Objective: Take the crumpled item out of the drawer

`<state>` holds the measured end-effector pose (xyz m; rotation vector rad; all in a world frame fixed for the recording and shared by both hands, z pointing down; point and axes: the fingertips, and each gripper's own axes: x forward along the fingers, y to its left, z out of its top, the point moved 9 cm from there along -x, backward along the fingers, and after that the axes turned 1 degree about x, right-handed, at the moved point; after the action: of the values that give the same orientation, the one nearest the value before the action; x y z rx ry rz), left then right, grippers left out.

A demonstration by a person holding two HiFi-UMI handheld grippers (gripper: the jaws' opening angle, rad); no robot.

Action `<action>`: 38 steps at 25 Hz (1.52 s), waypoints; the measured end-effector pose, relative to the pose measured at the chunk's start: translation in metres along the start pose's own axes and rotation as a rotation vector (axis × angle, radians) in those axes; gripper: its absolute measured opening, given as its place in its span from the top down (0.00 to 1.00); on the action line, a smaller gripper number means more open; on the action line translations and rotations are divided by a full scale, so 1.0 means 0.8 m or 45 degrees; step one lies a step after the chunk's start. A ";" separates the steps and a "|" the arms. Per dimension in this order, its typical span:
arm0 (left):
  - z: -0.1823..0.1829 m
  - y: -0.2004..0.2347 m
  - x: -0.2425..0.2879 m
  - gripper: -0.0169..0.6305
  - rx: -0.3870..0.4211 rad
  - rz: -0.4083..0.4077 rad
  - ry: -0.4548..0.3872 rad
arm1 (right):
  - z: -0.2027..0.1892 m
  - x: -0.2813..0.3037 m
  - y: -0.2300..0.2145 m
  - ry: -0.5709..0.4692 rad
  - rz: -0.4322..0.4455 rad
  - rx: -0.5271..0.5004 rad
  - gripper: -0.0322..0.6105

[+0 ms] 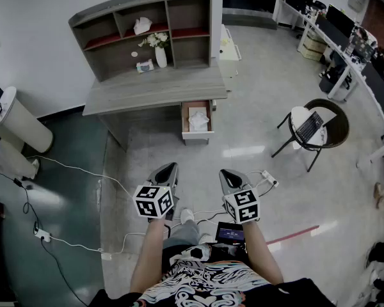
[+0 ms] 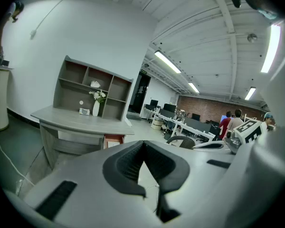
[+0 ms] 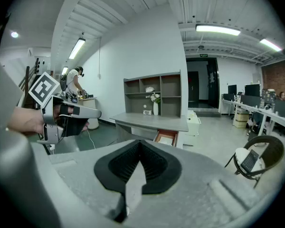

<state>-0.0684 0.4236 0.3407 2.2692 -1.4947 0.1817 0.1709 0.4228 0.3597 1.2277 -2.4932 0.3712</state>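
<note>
While the white crumpled paper (image 1: 198,118) lies in the open wooden drawer (image 1: 197,137) of the grey desk (image 1: 153,88), the left gripper (image 1: 168,169) and right gripper (image 1: 226,174) hover well short of that desk, jaws clenched, empty.

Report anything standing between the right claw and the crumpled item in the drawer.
Nothing visible does. Only floor lies between the right claw and the drawer, which stands pulled out from under the desk, the crumpled item lying uncovered inside.
</note>
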 end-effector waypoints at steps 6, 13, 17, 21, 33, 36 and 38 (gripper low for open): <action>0.001 -0.004 -0.004 0.97 0.017 0.012 -0.001 | -0.005 -0.002 -0.001 0.016 0.012 0.006 0.94; 0.006 -0.010 0.003 0.97 0.009 0.012 -0.026 | 0.007 -0.004 -0.018 -0.022 0.003 0.021 0.94; 0.004 -0.005 0.022 0.97 0.007 0.009 -0.007 | 0.003 0.008 -0.035 -0.022 0.006 0.070 0.94; 0.001 0.017 0.056 0.97 0.003 0.017 0.023 | -0.004 0.043 -0.054 0.008 0.001 0.093 0.94; 0.068 0.149 0.266 0.97 -0.011 -0.022 0.162 | 0.061 0.251 -0.168 0.127 -0.070 0.174 0.94; 0.084 0.188 0.317 0.97 -0.018 -0.032 0.203 | 0.080 0.309 -0.192 0.163 -0.082 0.183 0.94; 0.090 0.210 0.343 0.97 -0.028 -0.043 0.227 | 0.090 0.339 -0.201 0.184 -0.084 0.187 0.94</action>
<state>-0.1148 0.1045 0.4109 2.1962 -1.3597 0.3459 0.1320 0.1071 0.4186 1.2865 -2.3316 0.6125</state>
